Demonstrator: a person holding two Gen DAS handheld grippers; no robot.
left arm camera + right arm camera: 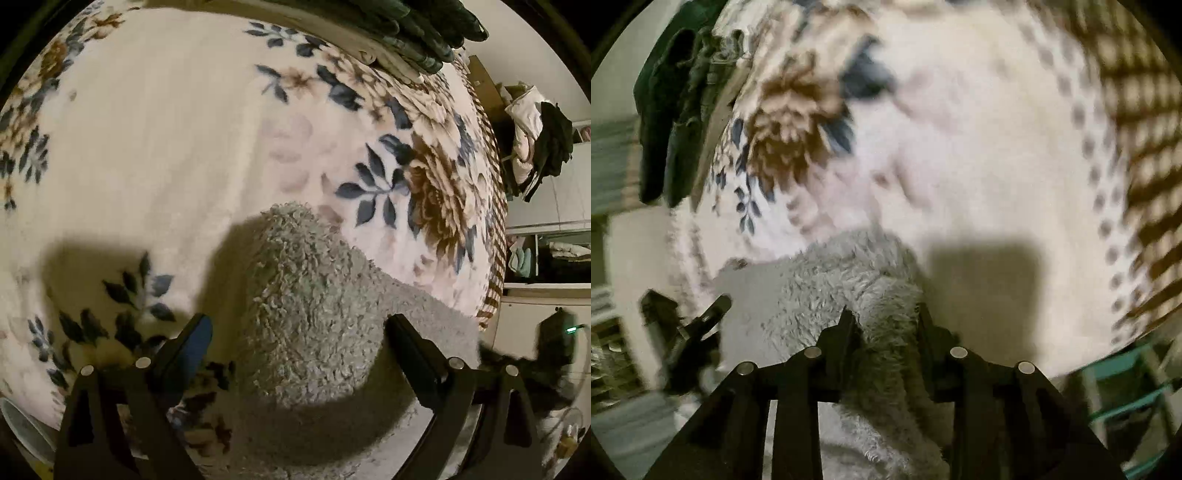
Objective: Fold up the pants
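The pants [310, 295] are grey fluffy fleece, lying on a floral blanket [147, 147]. In the left wrist view my left gripper [299, 328] is open, its jaws wide apart on either side of a raised hump of the pants. In the right wrist view my right gripper [882, 317] is shut on a bunched fold of the pants [849, 266], which rises between its fingers. The left gripper [701, 325] shows at the lower left of the right wrist view. The right wrist view is blurred.
The blanket [979, 147] covers a bed, with a brown striped border [1145, 129] at its edge. A pile of dark green clothes [424, 33] lies at the bed's far side. Shelves and hanging clothes [535, 147] stand to the right. A teal frame [1126, 387] stands beside the bed.
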